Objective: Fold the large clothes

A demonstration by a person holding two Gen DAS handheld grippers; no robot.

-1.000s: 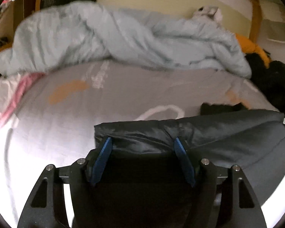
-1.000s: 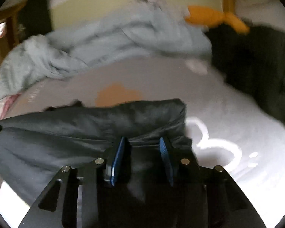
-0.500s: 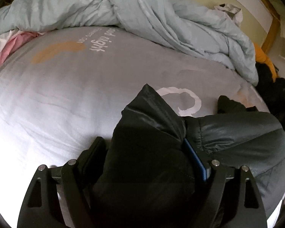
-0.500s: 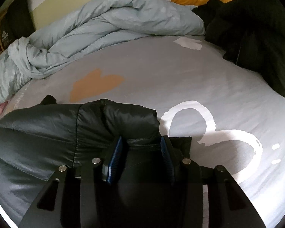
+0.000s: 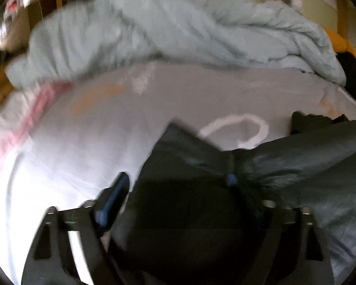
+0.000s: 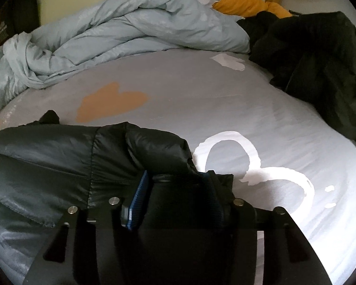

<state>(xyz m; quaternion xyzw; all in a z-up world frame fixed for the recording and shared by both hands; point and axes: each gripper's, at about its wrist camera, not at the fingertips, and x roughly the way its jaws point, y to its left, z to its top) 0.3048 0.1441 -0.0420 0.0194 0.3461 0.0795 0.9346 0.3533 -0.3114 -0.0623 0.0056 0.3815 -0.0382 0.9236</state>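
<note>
1. We start with the bed (image 6: 225, 99): its grey sheet carries an orange heart print and white ring shapes, with a pale blue duvet (image 5: 178, 35) bunched along the far side and a heap of dark clothes (image 6: 320, 66) at the right edge.

2. Next comes the dark puffer jacket (image 6: 59, 156), lying on the near part of the bed. Its long axis runs crosswise between our two claws, and it is folded into a thick roll.

3. Both claws tilt downward toward the bed, one at each end of the jacket.

4. The left claw (image 5: 175, 180) has its jaws standing wide. They have just been closing, and a fat bulge of jacket sits between them. The right pad is buried in the fabric and the left pad shows bare blue, so we cannot tell whether it truly clamps.

5. The right claw (image 6: 175, 185) has just been opening. Jacket fabric still fills the gap between its blue pads (image 6: 140, 194), and both pads lie against it.

6. Against half a second ago, the left view has swung up to show more duvet and headboard, and it is blurred. The jacket's corner still pokes up ahead of the claw.
</note>
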